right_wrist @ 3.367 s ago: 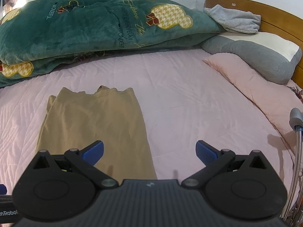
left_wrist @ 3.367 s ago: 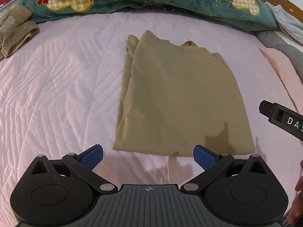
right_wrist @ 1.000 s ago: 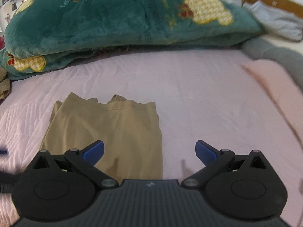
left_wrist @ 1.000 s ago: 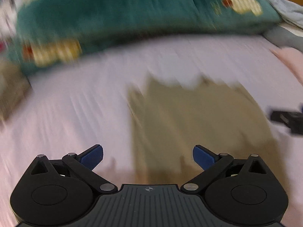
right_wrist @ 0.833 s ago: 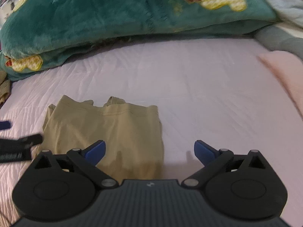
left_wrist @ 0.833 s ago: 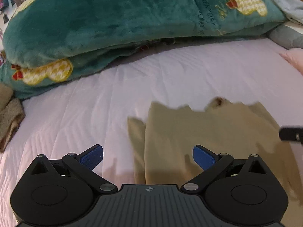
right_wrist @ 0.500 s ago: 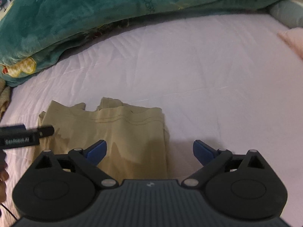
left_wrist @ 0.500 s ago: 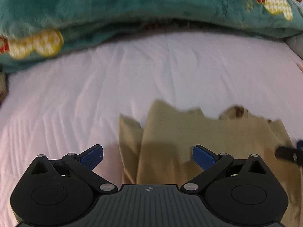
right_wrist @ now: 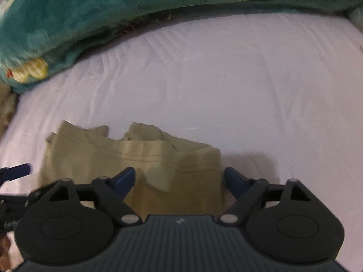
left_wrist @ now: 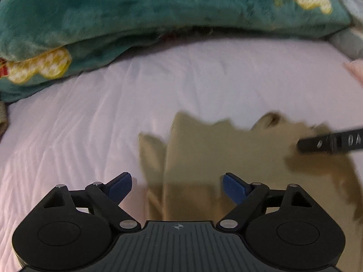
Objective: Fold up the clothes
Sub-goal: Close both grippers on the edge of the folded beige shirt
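Observation:
A tan shirt (left_wrist: 226, 154), folded lengthwise, lies flat on the pink quilted bed (left_wrist: 79, 124); its collar end points away from me. It also shows in the right wrist view (right_wrist: 140, 156). My left gripper (left_wrist: 177, 187) is open and empty, low over the shirt's far left corner. My right gripper (right_wrist: 179, 181) is open and empty, low over the shirt's far right corner, its jaws straddling the cloth edge. The right gripper's finger shows at the right of the left wrist view (left_wrist: 329, 141).
A thick teal blanket (left_wrist: 158, 11) with yellow bear prints is piled along the far side of the bed, also in the right wrist view (right_wrist: 90, 6). A grey pillow (left_wrist: 349, 43) and a pink pillow edge (left_wrist: 356, 70) lie at the right.
Both grippers have moved forward from the shirt's near hem to its far collar end and dropped lower over it. Both stay open.

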`<state>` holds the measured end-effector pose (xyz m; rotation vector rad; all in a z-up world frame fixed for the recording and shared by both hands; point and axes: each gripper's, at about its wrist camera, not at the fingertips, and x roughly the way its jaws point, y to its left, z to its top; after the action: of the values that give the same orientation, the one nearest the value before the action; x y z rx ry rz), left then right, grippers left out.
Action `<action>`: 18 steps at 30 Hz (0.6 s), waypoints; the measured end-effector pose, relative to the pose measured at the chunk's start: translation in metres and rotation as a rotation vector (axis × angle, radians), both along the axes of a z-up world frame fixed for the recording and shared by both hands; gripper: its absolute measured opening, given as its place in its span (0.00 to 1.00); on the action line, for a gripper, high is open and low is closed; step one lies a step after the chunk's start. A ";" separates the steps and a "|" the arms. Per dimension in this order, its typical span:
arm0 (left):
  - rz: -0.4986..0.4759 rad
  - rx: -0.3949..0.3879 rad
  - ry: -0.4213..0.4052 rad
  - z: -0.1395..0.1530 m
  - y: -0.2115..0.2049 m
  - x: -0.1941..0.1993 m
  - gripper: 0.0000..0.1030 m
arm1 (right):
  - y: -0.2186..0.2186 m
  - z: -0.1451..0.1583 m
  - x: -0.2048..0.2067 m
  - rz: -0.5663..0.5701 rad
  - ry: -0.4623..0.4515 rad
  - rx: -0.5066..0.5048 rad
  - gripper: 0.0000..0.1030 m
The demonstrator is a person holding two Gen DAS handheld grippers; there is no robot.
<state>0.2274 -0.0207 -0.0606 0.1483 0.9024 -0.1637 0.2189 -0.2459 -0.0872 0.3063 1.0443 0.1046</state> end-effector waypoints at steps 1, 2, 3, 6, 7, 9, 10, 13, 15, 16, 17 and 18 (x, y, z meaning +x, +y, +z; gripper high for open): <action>-0.018 0.002 0.000 -0.001 -0.003 0.005 0.85 | -0.003 0.001 -0.002 -0.001 -0.004 0.016 0.80; -0.035 0.005 0.001 -0.002 -0.006 0.009 0.85 | -0.005 0.000 -0.003 -0.001 -0.001 0.013 0.78; -0.042 0.025 0.005 -0.005 -0.009 0.015 0.85 | -0.006 -0.001 -0.003 0.001 0.009 -0.001 0.72; -0.039 0.072 0.039 -0.021 -0.015 0.028 0.82 | -0.005 -0.003 -0.004 0.006 0.000 -0.009 0.63; -0.035 0.050 0.052 -0.021 -0.014 0.033 0.82 | -0.005 -0.003 -0.005 0.008 -0.007 -0.003 0.58; -0.024 0.004 0.042 -0.021 -0.010 0.034 0.79 | -0.004 -0.005 -0.004 0.015 -0.014 0.000 0.50; -0.015 -0.014 0.037 -0.020 -0.009 0.034 0.74 | -0.003 -0.004 -0.005 0.018 -0.022 -0.004 0.44; -0.012 -0.026 0.033 -0.019 -0.007 0.034 0.63 | -0.002 -0.002 -0.009 0.025 -0.047 -0.001 0.33; -0.014 -0.037 0.026 -0.017 -0.005 0.034 0.48 | 0.001 0.000 -0.011 0.030 -0.067 -0.001 0.24; -0.015 -0.044 0.021 -0.016 -0.003 0.034 0.39 | 0.002 0.001 -0.012 0.034 -0.078 -0.003 0.20; -0.015 -0.049 0.016 -0.014 -0.002 0.035 0.31 | 0.004 0.003 -0.014 0.039 -0.092 -0.010 0.18; -0.014 -0.054 0.011 -0.013 0.000 0.034 0.29 | 0.006 0.004 -0.015 0.045 -0.103 -0.017 0.16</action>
<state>0.2614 -0.0203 -0.0738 0.1039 0.9073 -0.2022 0.2038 -0.2402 -0.0829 0.2596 0.9497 0.1502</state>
